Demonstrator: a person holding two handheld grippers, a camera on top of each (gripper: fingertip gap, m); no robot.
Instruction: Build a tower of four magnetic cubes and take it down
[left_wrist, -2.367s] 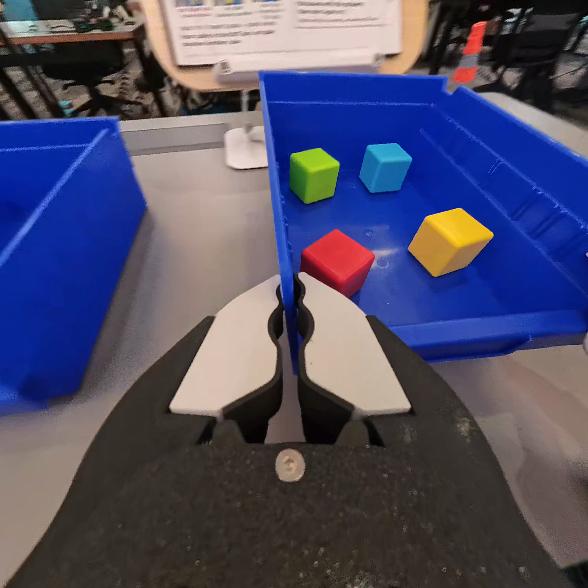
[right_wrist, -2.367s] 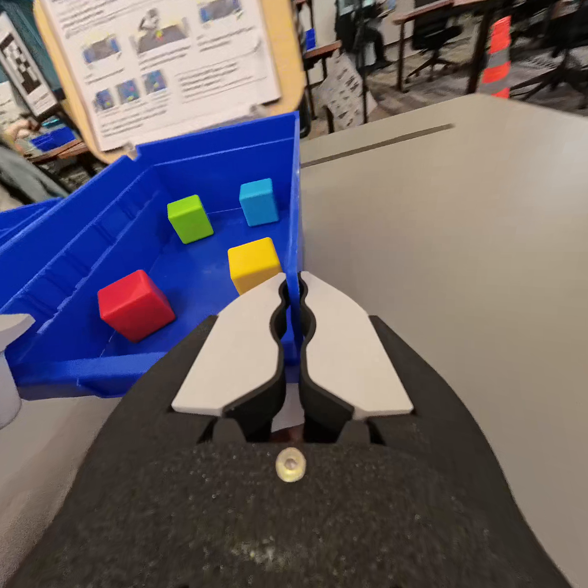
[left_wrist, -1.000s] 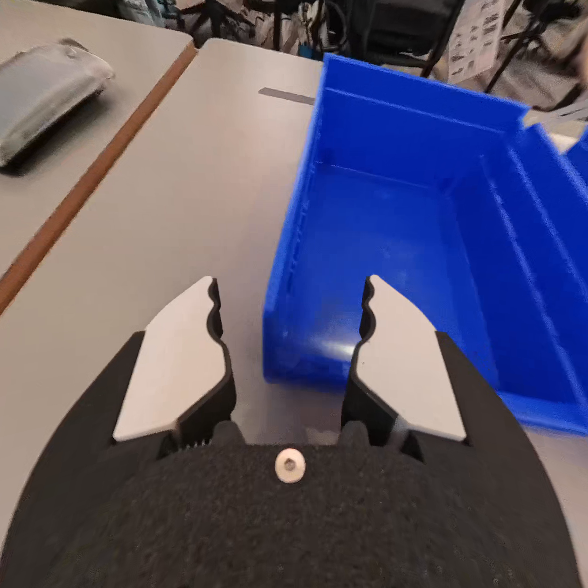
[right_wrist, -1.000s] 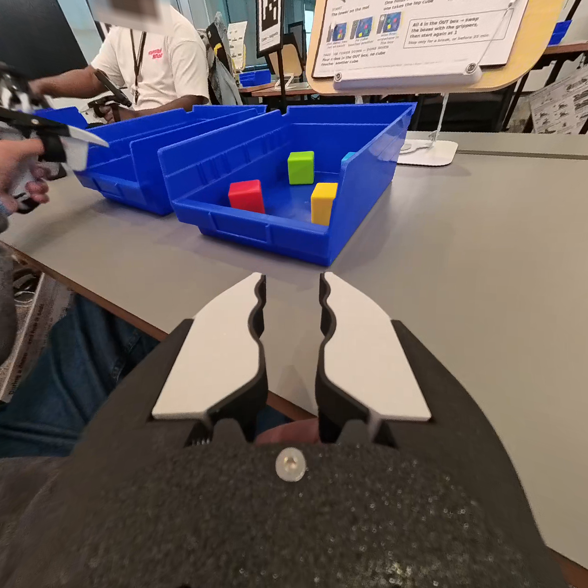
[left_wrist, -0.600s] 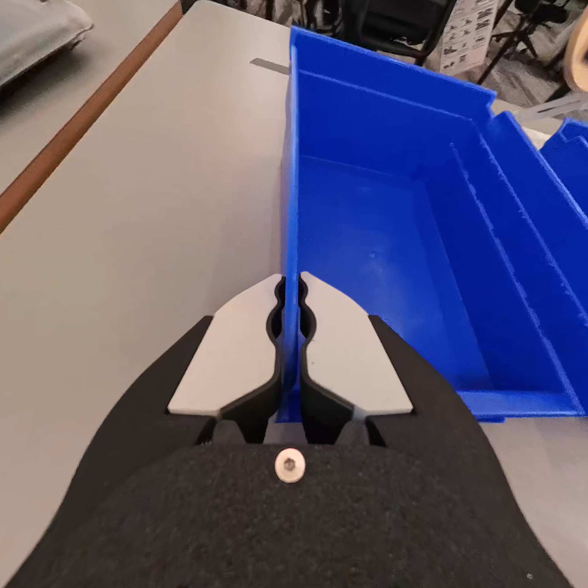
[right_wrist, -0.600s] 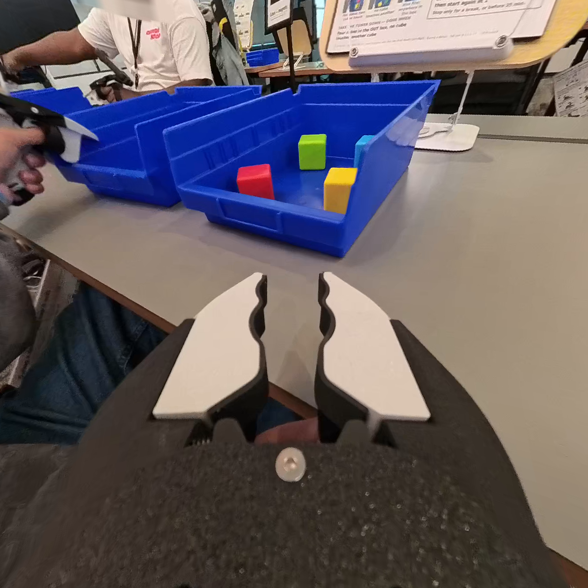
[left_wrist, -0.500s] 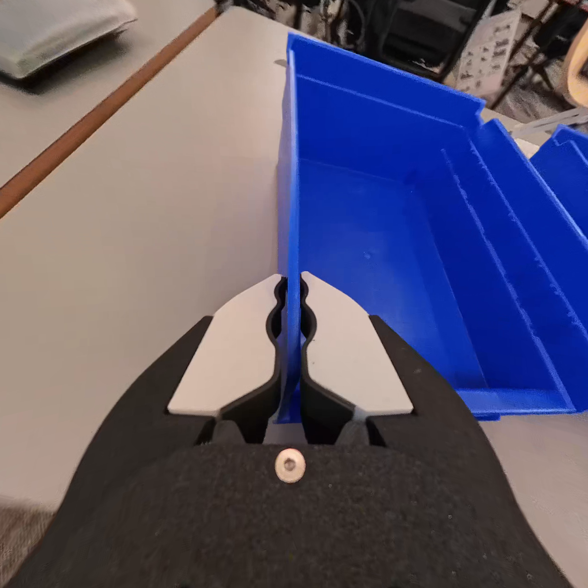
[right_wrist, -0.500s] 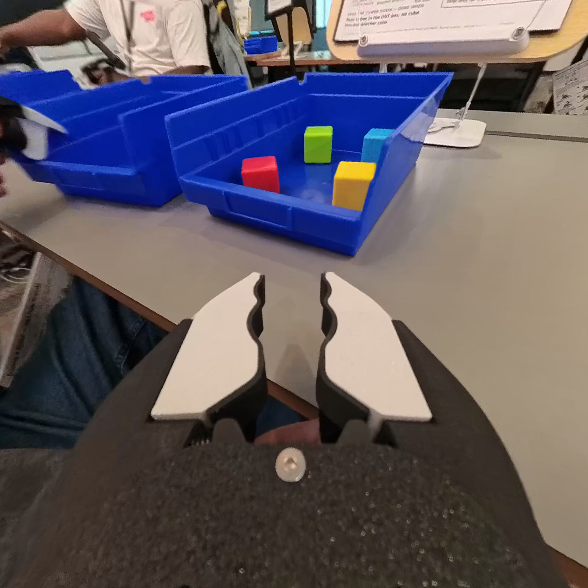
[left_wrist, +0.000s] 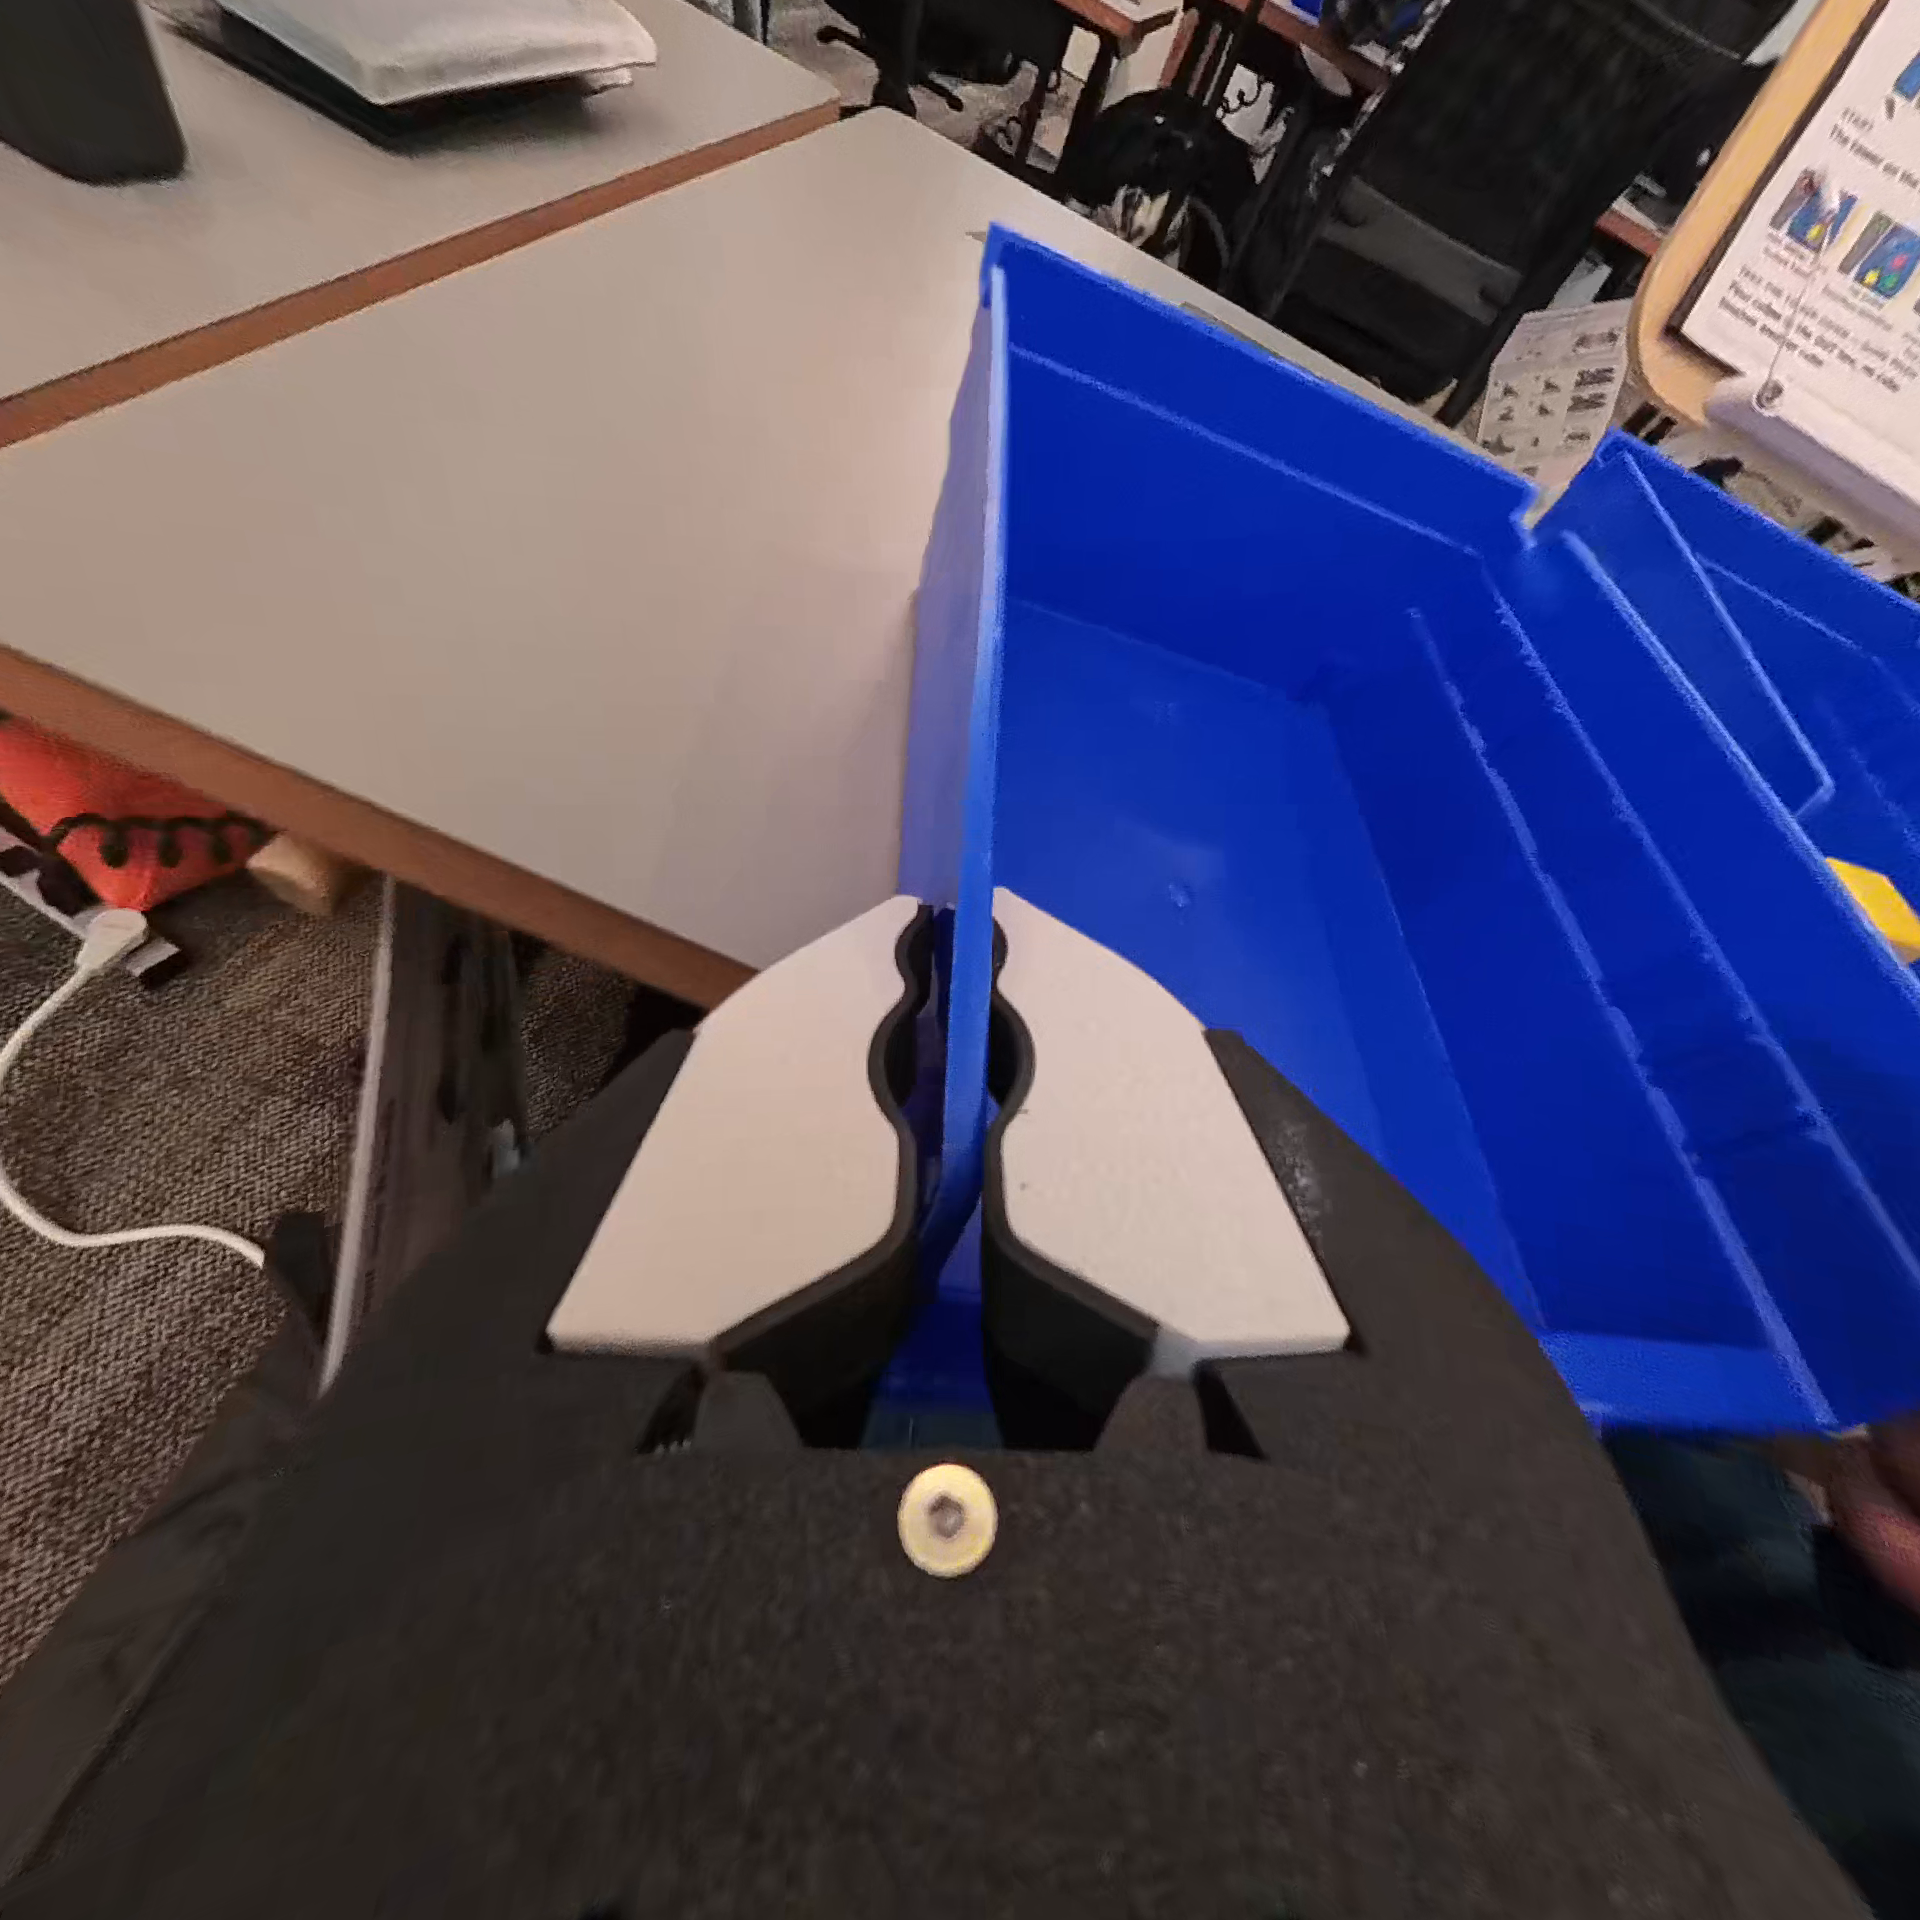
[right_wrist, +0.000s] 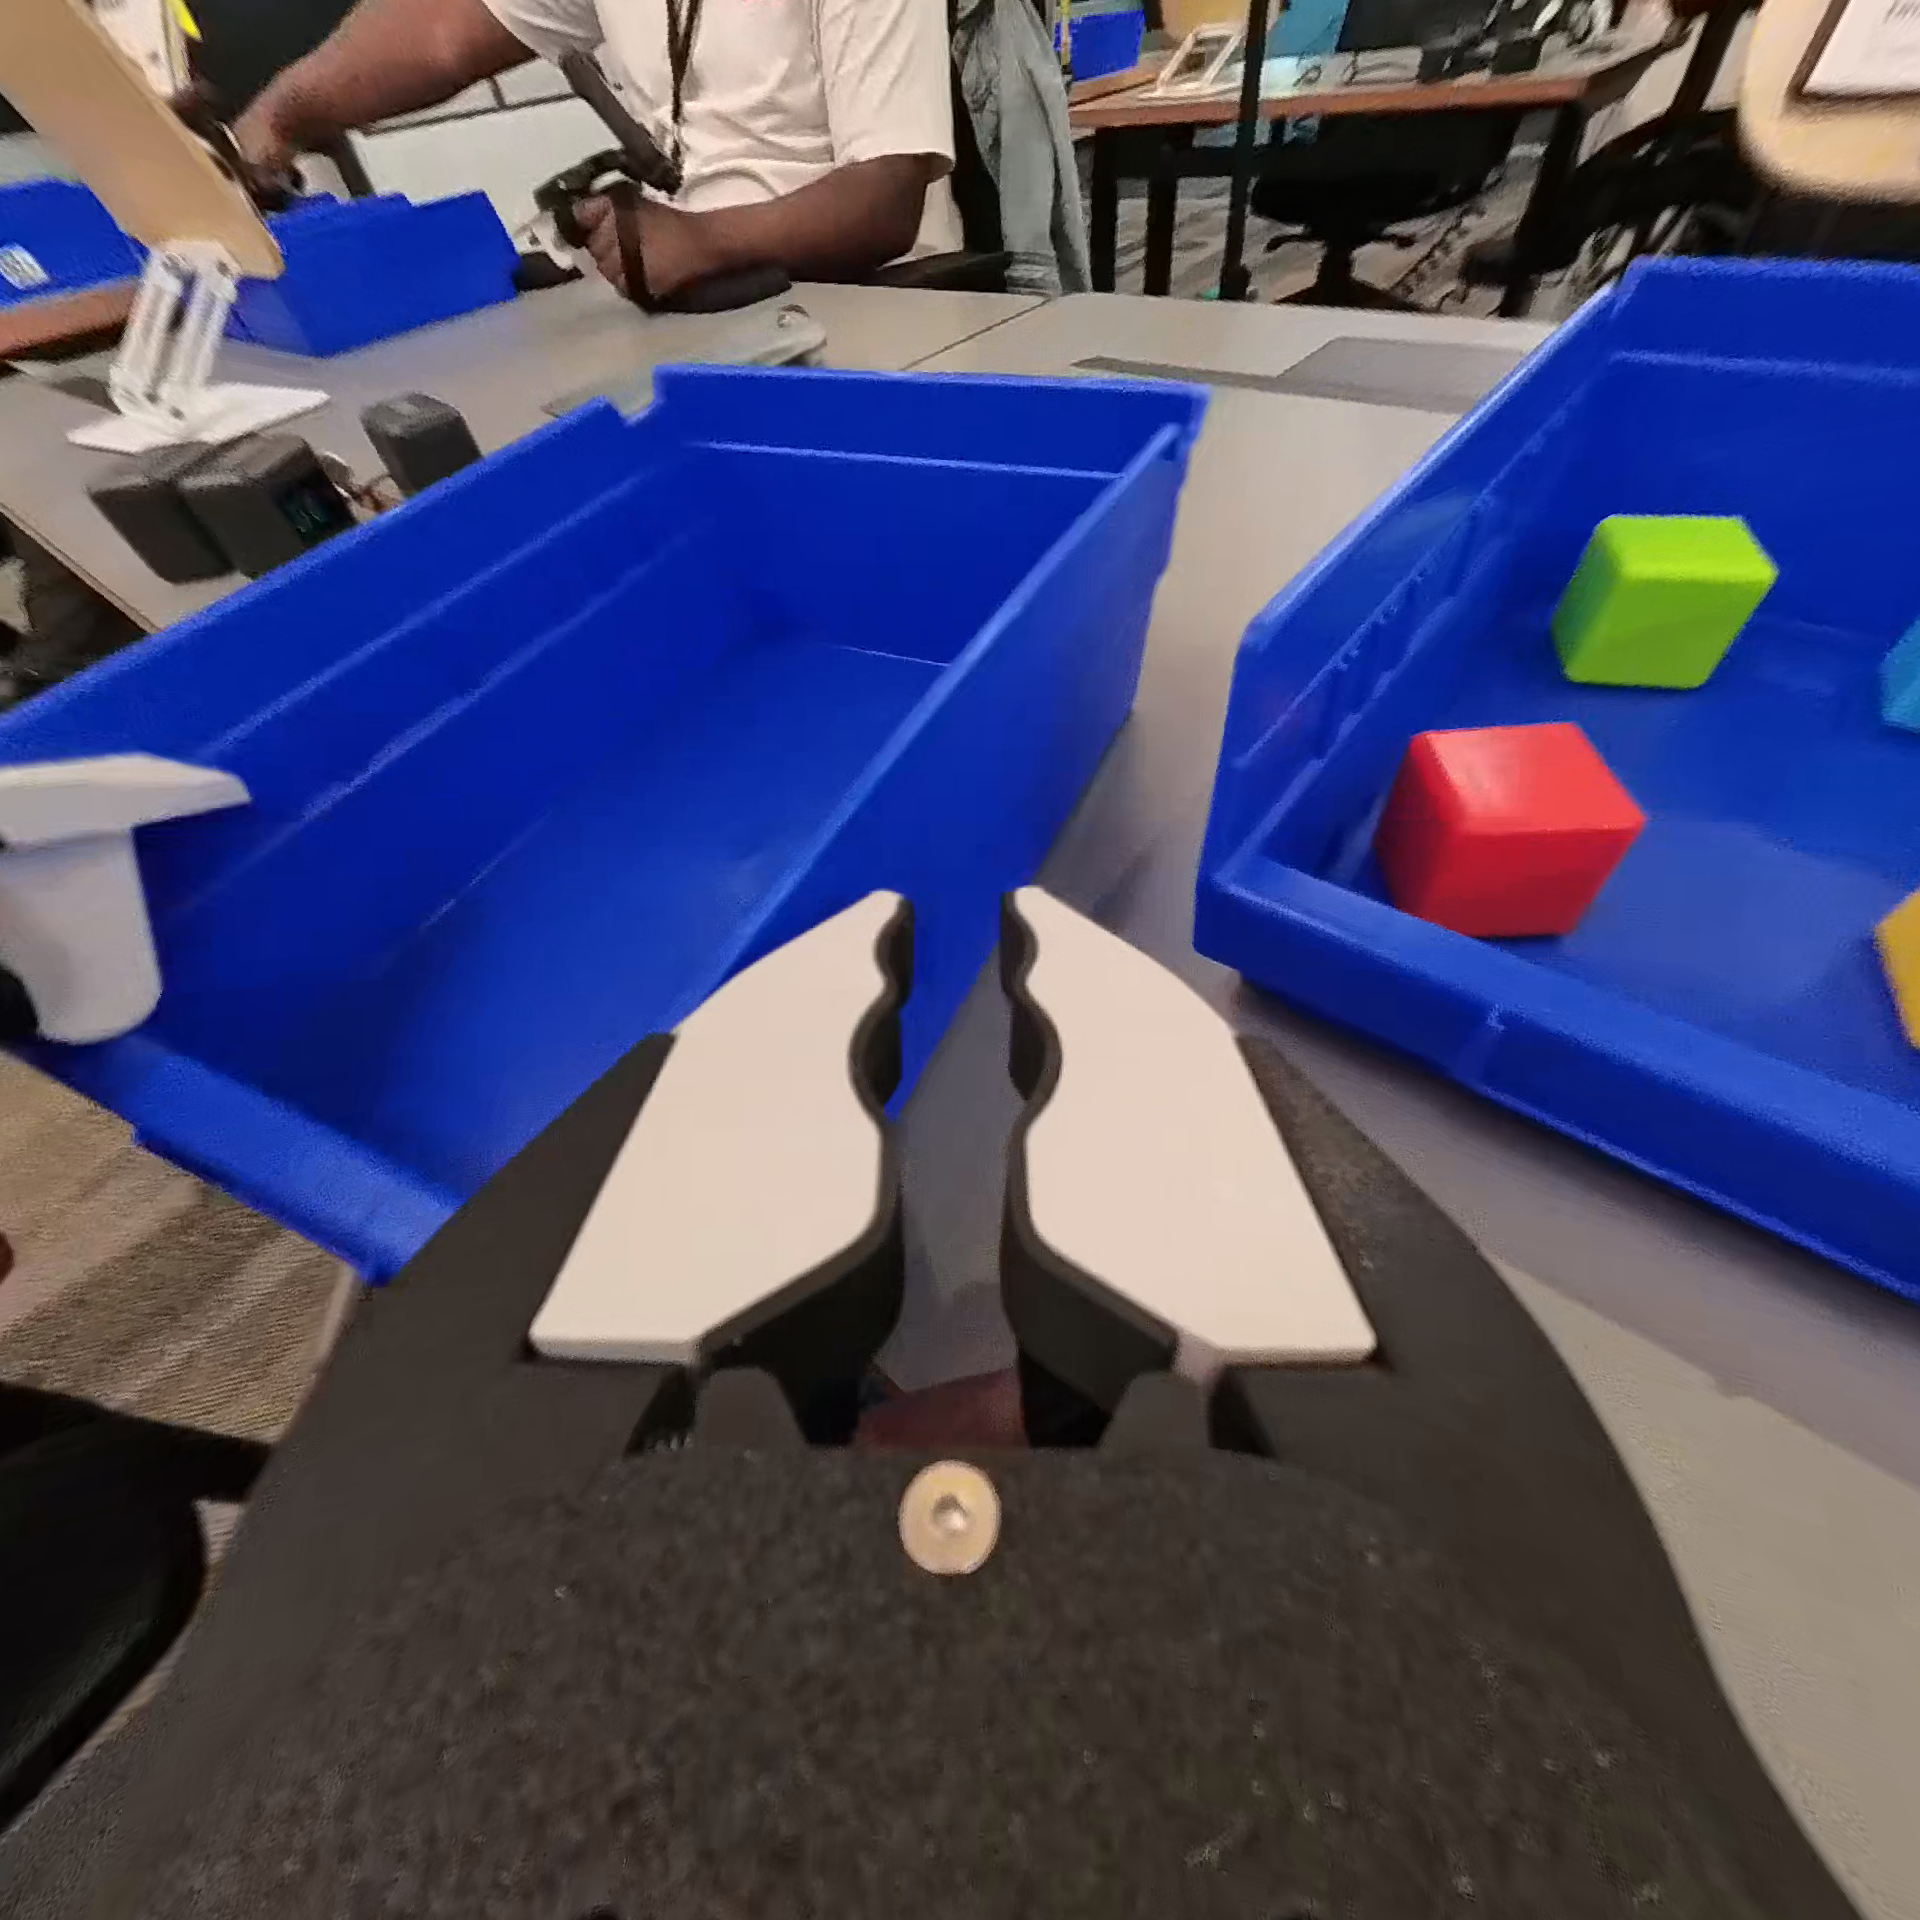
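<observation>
My left gripper is shut on the left wall of an empty blue bin, near its front corner. The bin's front end hangs past the table's front edge. My right gripper is narrowly open, its fingers on either side of the same bin's right wall. A left-gripper finger shows at that bin's far side. A second blue bin to the right holds a red cube, a green cube, a light blue cube and a yellow cube, lying apart.
The grey table's front edge runs just left of the held bin, with carpet and a white cable below. A person sits at a neighbouring table. Black devices and a sign stand are behind the empty bin.
My left gripper shut on the empty bin's left wall and the bin shifted toward the table's front edge. My right gripper swung from the table front over to that bin's right wall.
</observation>
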